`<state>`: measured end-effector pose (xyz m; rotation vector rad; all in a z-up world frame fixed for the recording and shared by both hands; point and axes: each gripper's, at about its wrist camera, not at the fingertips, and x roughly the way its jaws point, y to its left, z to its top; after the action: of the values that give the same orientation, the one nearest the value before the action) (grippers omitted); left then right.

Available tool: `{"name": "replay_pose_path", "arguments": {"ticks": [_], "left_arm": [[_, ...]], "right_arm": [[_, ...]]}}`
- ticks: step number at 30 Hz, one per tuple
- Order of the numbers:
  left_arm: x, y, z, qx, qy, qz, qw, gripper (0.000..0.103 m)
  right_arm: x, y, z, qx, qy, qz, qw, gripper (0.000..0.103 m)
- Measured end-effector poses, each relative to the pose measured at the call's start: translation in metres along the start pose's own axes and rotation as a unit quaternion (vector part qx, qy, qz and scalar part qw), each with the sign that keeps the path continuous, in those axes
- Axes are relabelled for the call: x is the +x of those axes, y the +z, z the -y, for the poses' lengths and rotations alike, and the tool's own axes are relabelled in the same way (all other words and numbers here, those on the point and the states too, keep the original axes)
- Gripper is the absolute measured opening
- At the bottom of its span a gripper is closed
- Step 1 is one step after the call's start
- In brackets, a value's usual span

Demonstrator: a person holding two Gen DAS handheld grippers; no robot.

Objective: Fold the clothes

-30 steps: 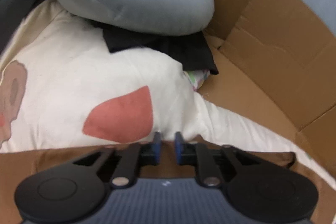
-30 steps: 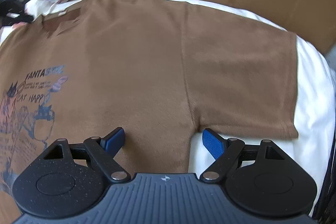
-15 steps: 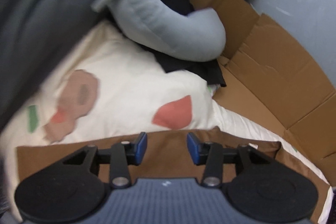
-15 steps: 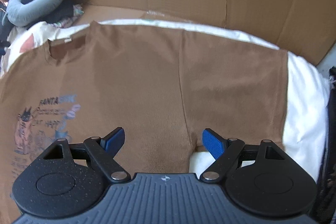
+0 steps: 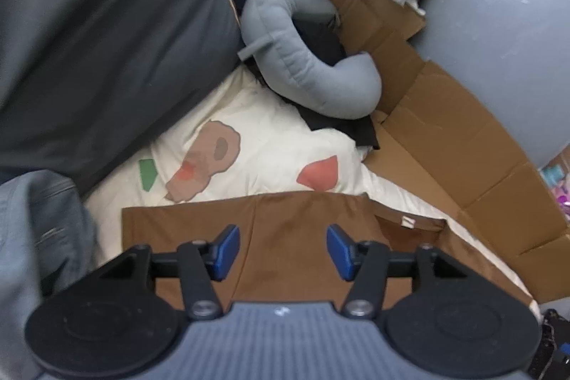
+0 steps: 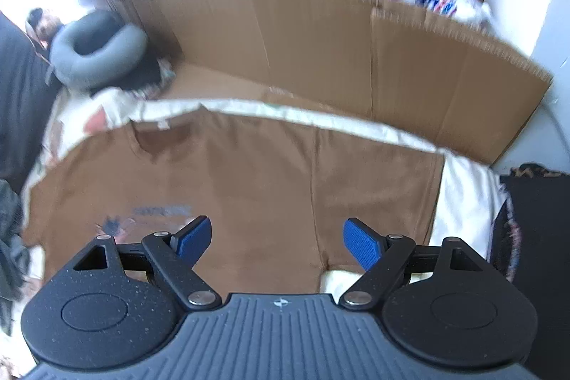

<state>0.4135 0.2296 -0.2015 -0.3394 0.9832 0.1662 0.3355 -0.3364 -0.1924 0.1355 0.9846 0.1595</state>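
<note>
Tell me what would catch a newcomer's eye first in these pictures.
Probably the brown T-shirt, spread flat on the cream sheet and filling the middle of both views. Both grippers, left and right, are open above it. Behind, a grey curved pillow lies against the cardboard wall.

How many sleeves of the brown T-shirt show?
2. One sleeve lies flat ahead of the open left gripper; the other sleeve lies flat ahead of the open right gripper, toward the cardboard.
</note>
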Motion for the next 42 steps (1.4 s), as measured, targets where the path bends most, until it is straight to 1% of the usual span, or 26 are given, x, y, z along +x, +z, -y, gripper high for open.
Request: {"name": "replay_pose_path", "arguments": {"ticks": [5, 12, 21, 25, 31, 34, 38, 42], "left_arm": [[-0.045, -0.005, 0.002, 0.009, -0.004, -0.004, 0.9999, 0.063], [-0.104, -0.017, -0.001, 0.021, -0.013, -0.001, 0.9997, 0.064], [-0.171, -0.029, -0.018, 0.019, -0.006, -0.008, 0.9998, 0.065], [-0.2, -0.033, -0.025, 0.024, -0.015, -0.001, 0.9996, 0.066], [-0.237, -0.039, -0.032, 0.036, -0.032, 0.016, 0.9987, 0.067], [-0.252, -0.045, -0.036, 0.048, -0.045, 0.026, 0.9975, 0.069], [-0.269, -0.055, -0.043, 0.056, -0.05, 0.032, 0.9967, 0.069], [-0.285, -0.067, -0.05, 0.06, -0.058, 0.045, 0.9955, 0.069]], "right_arm": [[-0.05, 0.024, -0.012, -0.013, 0.004, 0.013, 1.0, 0.086], [-0.115, 0.05, -0.02, -0.007, 0.0, 0.022, 1.0, 0.086], [-0.202, 0.076, -0.011, -0.005, -0.001, 0.043, 0.999, 0.086], [-0.241, 0.088, -0.007, -0.004, -0.002, 0.053, 0.999, 0.086], [-0.289, 0.083, 0.004, -0.005, 0.007, 0.068, 0.998, 0.086], [-0.311, 0.08, 0.012, 0.007, 0.022, 0.071, 0.997, 0.086], [-0.337, 0.075, 0.01, -0.024, 0.017, 0.072, 0.997, 0.086], [-0.341, 0.08, 0.024, -0.047, 0.037, 0.069, 0.996, 0.086]]}}
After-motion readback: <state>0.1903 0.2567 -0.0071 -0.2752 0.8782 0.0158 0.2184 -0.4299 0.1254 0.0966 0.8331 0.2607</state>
